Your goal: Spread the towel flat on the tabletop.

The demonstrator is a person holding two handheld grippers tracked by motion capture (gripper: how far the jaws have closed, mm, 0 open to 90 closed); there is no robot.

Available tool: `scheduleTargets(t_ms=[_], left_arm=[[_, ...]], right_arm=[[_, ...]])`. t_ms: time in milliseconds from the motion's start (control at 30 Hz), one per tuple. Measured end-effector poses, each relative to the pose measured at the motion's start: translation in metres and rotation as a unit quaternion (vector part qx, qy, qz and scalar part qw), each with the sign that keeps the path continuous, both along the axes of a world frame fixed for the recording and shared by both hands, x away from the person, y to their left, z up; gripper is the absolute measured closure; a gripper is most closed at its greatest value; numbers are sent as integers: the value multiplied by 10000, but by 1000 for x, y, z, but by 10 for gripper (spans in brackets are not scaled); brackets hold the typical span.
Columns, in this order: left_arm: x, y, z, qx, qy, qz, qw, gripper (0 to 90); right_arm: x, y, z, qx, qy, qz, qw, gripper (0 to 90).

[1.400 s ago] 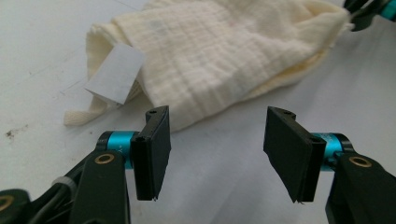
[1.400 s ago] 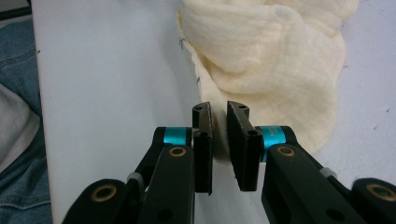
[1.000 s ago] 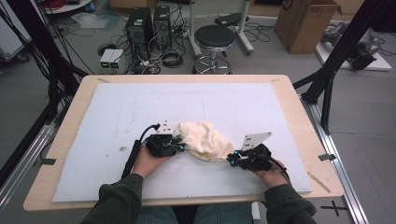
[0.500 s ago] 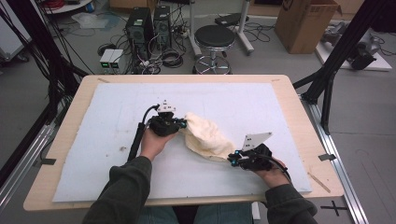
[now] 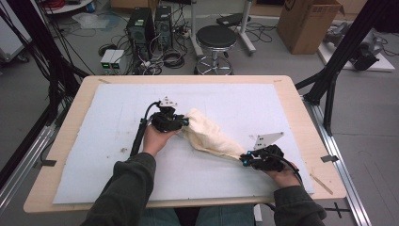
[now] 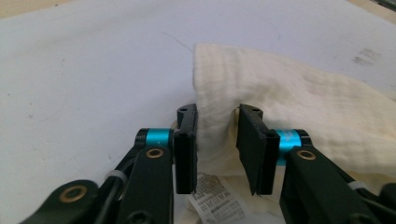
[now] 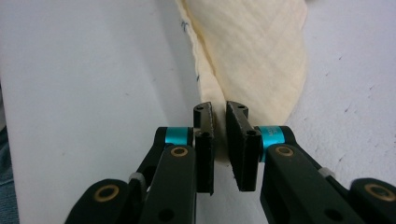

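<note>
A cream cloth (image 5: pixel 211 136) lies stretched slantwise on the white mat (image 5: pixel 94 141), from mid-table toward the front right. My left gripper (image 5: pixel 184 122) is at the cloth's far left end. In the left gripper view the cloth (image 6: pixel 289 93) stands as a fold between the jaws of the left gripper (image 6: pixel 215 126). Those jaws have just been opening and a thin gap shows at the right pad. A white care label (image 6: pixel 215 196) lies below them. My right gripper (image 5: pixel 242 160) holds the near right end. In the right gripper view the right gripper (image 7: pixel 219 128) is shut on the edge of the cloth (image 7: pixel 252 51).
The mat covers most of a wooden table (image 5: pixel 301 108). Beyond the far edge stand a black stool (image 5: pixel 216 40), computer boxes (image 5: pixel 146 23) with cables, and a cardboard box (image 5: pixel 306 23). Black frame poles (image 5: pixel 329 89) rise at the right and left sides.
The left hand carried its end of the cloth away from the person, so the bunched cloth drew out into a long slant. The right hand stayed put.
</note>
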State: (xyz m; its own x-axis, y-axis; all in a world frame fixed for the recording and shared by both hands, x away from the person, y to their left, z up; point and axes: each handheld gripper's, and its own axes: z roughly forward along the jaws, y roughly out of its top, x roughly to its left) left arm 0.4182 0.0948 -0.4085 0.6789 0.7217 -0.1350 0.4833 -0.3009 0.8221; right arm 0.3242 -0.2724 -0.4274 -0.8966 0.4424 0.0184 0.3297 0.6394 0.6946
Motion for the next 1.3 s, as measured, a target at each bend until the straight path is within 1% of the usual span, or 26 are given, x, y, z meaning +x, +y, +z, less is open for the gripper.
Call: scheduleTargets(t_ms=[33,67,133,167,233,333,400,433,467,500,533,567,633,667,700,733,767,800,867,933,967,1033,1100,1167,1233,1300], left_arm=[[-4,1,2,52,-52,-64,10000,673],[-8,3,2,49,-101,-96,9999,673],[-11,6,3,77,-114,-144,9998,672],[-18,12,3,99,-120,-194,9997,672],[-24,19,0,120,-106,-241,9996,672],[-33,26,-5,237,-38,-326,9992,674],[-38,27,-8,398,75,-465,9981,674],[-41,28,-11,447,44,-512,9977,676],[-42,29,-13,465,69,-560,9973,679],[-43,29,-15,476,121,-584,9971,681],[-43,29,-15,476,121,-584,9971,682],[-41,26,-20,579,230,-631,9961,682],[-40,24,-23,592,240,-646,9959,686],[-37,20,-28,460,213,-662,9965,687],[-37,20,-28,460,213,-662,9965,690],[-34,16,-31,342,206,-637,9972,690],[-31,14,-32,296,226,-624,9974,683],[-31,14,-32,296,226,-624,9974,664],[-26,6,-32,309,204,-608,9975,636],[-24,4,-32,355,191,-598,9974,625],[-20,0,-33,421,210,-587,9972,624],[-18,-3,-34,434,180,-542,9974,633],[-18,-5,-34,572,100,-532,9969,651],[-20,-8,-34,751,-51,-501,9959,693],[-21,-10,-33,888,-146,-441,9950,752],[-21,-10,-33,951,-198,-457,9942,823]], right_arm=[[0,0,1,12,-24,-10,10000,814],[-1,0,1,40,-20,-16,10000,814],[-1,0,1,61,-31,14,10000,813],[-1,0,2,70,-43,7,10000,809],[-2,1,2,84,-53,24,9999,806],[-3,1,3,125,-57,18,9999,802],[-2,2,3,145,-80,-3,9999,799],[-2,2,4,157,-97,24,9998,797],[-2,3,4,160,-90,16,9998,796],[-2,3,4,168,-88,-3,9998,794],[-2,4,4,168,-91,17,9998,793],[-2,4,4,168,-109,14,9998,790],[-1,5,4,177,-126,45,9998,789],[-2,6,5,196,-111,39,9997,787],[-1,6,5,210,-136,49,9997,786],[-1,6,5,230,-129,34,9996,784],[-1,6,5,225,-133,36,9997,783],[0,6,5,241,-126,31,9996,782],[1,7,5,249,-135,55,9996,781],[1,7,5,240,-143,60,9996,778],[1,8,5,254,-140,73,9996,778],[2,8,5,261,-148,84,9995,778],[2,8,5,270,-154,85,9995,777],[2,8,5,276,-158,82,9995,777],[2,8,5,269,-149,87,9995,777],[2,9,5,269,-153,101,9995,778]])
